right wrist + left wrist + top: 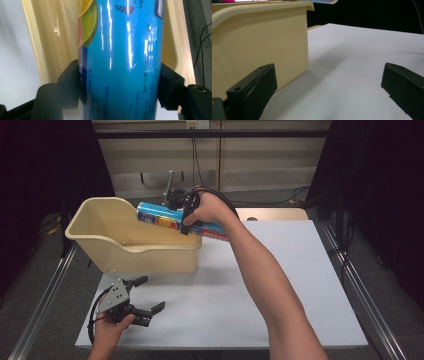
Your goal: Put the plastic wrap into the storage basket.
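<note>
While right gripper (186, 220) fingers clamp blue can (165, 217) over bin (145, 255), left gripper (145, 295) fingers spread.

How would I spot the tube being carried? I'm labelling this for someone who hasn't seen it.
Find the beige bin at the white table's far left. Held tilted over its right rim, in the right hand-held gripper, is the tube: a glossy blue cylinder with citrus pictures, the one brightly coloured thing here.

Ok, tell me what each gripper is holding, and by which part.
The right gripper clamps the blue canister around its middle, over the beige bin. The left gripper is open and holds nothing.
</note>
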